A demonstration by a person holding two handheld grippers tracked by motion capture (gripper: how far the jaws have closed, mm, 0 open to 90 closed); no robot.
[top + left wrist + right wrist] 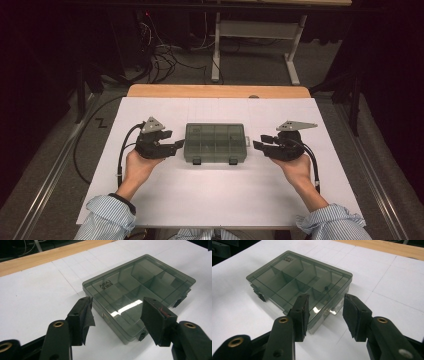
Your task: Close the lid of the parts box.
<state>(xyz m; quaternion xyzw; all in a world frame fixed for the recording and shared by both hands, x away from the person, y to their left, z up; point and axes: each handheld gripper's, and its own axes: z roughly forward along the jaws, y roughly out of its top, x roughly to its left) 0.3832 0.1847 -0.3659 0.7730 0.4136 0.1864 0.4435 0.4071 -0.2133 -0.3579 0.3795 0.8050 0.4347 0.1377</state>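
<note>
The smoky grey, see-through plastic organiser box (215, 143) lies flat in the middle of the white table sheet (220, 200), with its lid closed. Its long axis runs across the table, from one hand to the other, so each short end faces one pair of tongs. Inside, thin walls cut it into small compartments, and in the right gripper view one tiny dark piece sits in a compartment. The lid is smooth and glossy and reflects the lamp light. Two small dark latches stand on the side nearest the person.

The left gripper (176, 145) waits just beside the left end, jaws apart and holding nothing; its black pads (86, 315) look matte and rubbery. The right gripper (258, 142) stands near the right end, also with jaws apart and empty. It seems a little further from the box than the left one. Both point inward, so I judge the coming move is a short level approach to the ends.
</note>
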